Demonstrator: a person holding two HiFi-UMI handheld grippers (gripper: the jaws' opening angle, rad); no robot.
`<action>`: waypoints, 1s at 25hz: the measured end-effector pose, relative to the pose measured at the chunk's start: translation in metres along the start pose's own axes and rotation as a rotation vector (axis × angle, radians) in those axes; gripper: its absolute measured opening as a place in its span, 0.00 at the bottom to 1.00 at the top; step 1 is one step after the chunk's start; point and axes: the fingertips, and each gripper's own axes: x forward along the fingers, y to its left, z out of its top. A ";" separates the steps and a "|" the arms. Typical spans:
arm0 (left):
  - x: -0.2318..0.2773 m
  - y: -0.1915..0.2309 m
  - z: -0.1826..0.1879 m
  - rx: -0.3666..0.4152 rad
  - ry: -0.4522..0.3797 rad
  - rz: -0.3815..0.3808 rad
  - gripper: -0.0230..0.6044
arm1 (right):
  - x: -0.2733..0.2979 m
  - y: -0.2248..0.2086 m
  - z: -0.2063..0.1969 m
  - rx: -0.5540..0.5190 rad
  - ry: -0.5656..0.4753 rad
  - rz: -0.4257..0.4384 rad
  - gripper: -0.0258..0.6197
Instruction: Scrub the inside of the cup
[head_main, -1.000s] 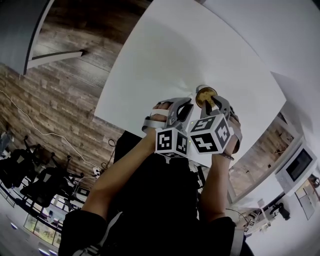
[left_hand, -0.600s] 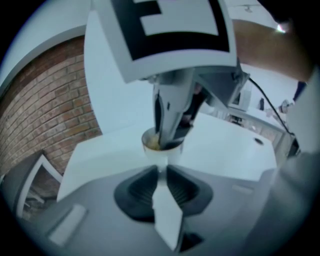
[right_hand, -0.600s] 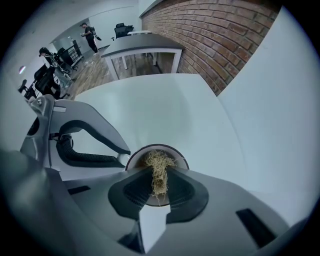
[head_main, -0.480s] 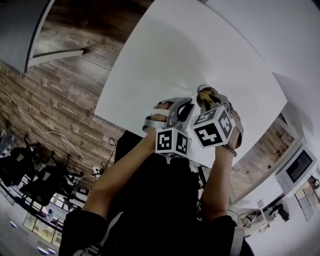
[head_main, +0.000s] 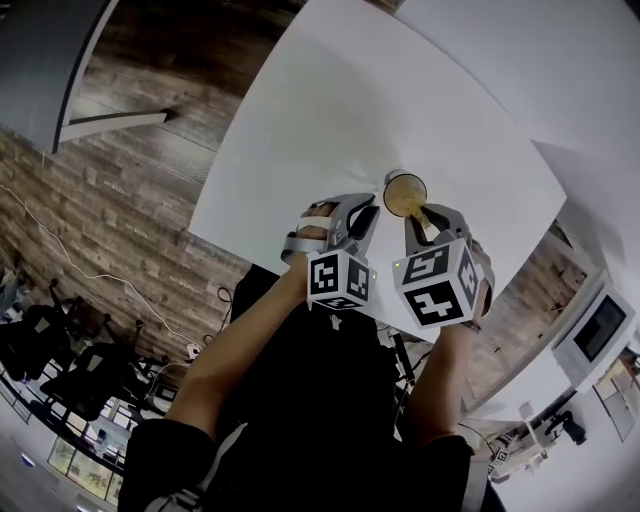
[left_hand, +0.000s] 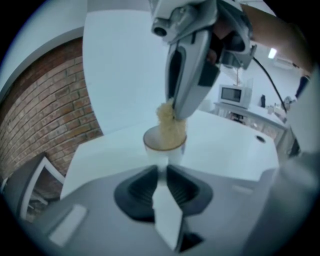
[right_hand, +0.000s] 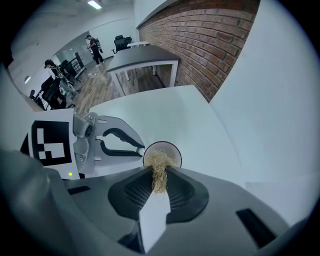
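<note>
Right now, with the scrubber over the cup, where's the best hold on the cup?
Its outer wall, from the side, as the left gripper does. The cup stands upright, mouth up, and the right gripper holds the scrubber over it, so the top is taken.

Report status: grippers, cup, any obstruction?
Left gripper shut on cup, cup upright. Right gripper pinching scrubber, tuft at cup mouth. Nothing blocking.

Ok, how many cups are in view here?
1. The cup stands on the white table, its wall pinched by the left gripper, with the right gripper's scrubber at its mouth. No other cup shows; none seems hidden.
</note>
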 end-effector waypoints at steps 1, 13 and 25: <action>0.001 0.000 -0.001 -0.001 0.004 -0.002 0.13 | -0.004 0.000 -0.001 0.003 -0.010 0.000 0.13; -0.008 -0.003 -0.001 0.011 0.014 -0.026 0.16 | -0.088 -0.013 -0.022 0.199 -0.359 -0.095 0.13; -0.115 0.025 0.054 -0.168 -0.230 0.089 0.08 | -0.176 0.002 -0.049 0.535 -0.979 -0.259 0.13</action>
